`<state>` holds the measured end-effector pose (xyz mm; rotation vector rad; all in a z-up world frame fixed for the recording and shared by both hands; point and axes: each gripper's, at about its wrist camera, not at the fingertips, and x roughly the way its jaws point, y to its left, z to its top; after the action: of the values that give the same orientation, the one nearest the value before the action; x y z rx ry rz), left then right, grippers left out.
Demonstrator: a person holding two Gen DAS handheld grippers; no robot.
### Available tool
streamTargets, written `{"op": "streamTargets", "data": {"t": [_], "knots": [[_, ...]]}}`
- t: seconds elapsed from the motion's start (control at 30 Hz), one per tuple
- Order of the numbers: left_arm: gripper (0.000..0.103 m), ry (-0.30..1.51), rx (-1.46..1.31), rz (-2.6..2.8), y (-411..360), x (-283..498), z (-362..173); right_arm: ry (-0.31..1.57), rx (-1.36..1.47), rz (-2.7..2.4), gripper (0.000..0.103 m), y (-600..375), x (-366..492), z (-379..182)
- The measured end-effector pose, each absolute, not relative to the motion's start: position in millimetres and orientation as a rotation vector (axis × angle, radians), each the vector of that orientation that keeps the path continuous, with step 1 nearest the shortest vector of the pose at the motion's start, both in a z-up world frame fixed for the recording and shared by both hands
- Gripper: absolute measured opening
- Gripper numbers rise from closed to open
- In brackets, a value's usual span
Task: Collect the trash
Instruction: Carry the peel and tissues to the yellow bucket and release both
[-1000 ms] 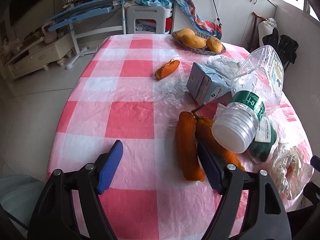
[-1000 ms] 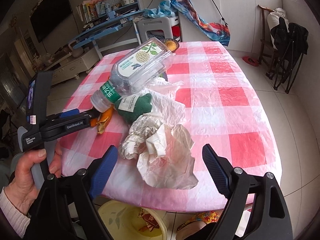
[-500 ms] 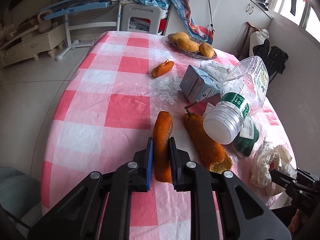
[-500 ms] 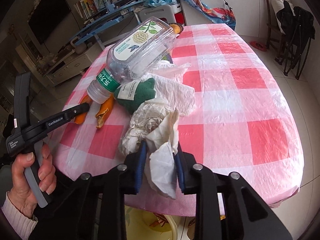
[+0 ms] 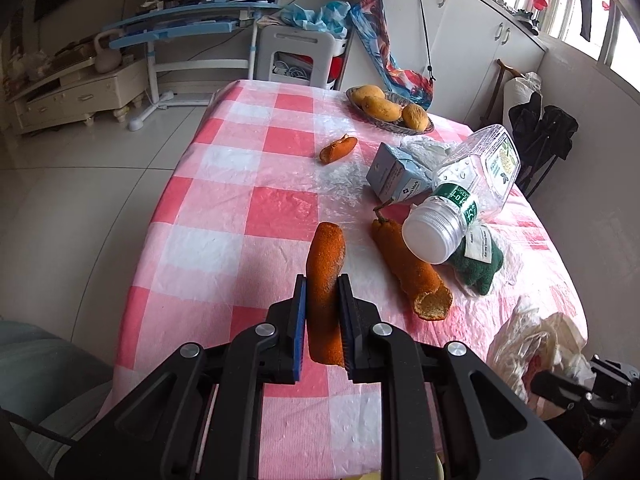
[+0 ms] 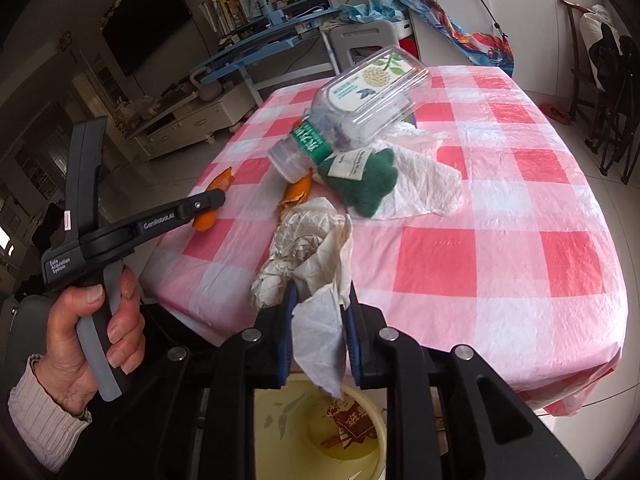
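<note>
Now the left gripper (image 5: 322, 322) pinches a long orange peel (image 5: 325, 280) between its blue pads, the peel standing on edge and reaching forward over the checked tablecloth (image 5: 224, 216). From the right wrist view the same gripper (image 6: 208, 202) shows side-on, held in the person's left hand (image 6: 86, 344), with orange peel showing at its tip.

Just right of the held peel lies a second peel (image 5: 412, 270) with a stem, its curled end toward the camera. A clear bottle (image 5: 460, 196) with a white cap and green label lies tilted above that peel's far end, propped on a green cloth (image 5: 482, 266) and a small blue-grey carton (image 5: 396, 178). Farther back sit a smaller peel (image 5: 338, 149) and a basket (image 5: 390, 124) with mangoes (image 5: 380, 106).

The right gripper (image 6: 318, 328) clamps crumpled paper (image 6: 316, 264) at the table's near edge; a flap of the paper hangs down between the jaws, over a yellow bin (image 6: 296, 432) on the floor below. Behind the wad the green cloth (image 6: 368, 184) rests on a white napkin (image 6: 424, 188), with the bottle (image 6: 360, 108) leaning over it. In the left view the paper wad (image 5: 536, 344) sits at the table's right corner.
</note>
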<state>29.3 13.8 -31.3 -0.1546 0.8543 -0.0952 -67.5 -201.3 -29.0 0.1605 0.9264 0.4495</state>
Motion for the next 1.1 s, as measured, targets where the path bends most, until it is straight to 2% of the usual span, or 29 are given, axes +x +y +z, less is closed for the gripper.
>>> {"op": "streamTargets", "data": {"t": [0.5, 0.6, 0.63, 0.8, 0.9, 1.1], "knots": [[0.015, 0.847, -0.133, -0.092, 16, -11, -26, 1.114, -0.039, 0.611, 0.025, -141, -136, -70], [0.015, 0.851, -0.129, -0.093, 15, -22, -26, 1.104, -0.022, 0.595, 0.044, -144, -138, -69], [0.015, 0.853, -0.128, -0.094, 15, -26, -26, 1.095, -0.01, 0.587, 0.047, -146, -138, -67], [0.015, 0.871, -0.115, -0.105, 10, -43, -29, 1.036, 0.054, 0.535, 0.057, -162, -138, -57], [0.015, 0.896, -0.102, -0.12, 3, -55, -35, 0.977, 0.091, 0.476, 0.069, -173, -137, -49], [0.015, 0.986, -0.043, -0.179, -22, -86, -56, 0.843, 0.195, 0.333, 0.08, -202, -137, -31]]}}
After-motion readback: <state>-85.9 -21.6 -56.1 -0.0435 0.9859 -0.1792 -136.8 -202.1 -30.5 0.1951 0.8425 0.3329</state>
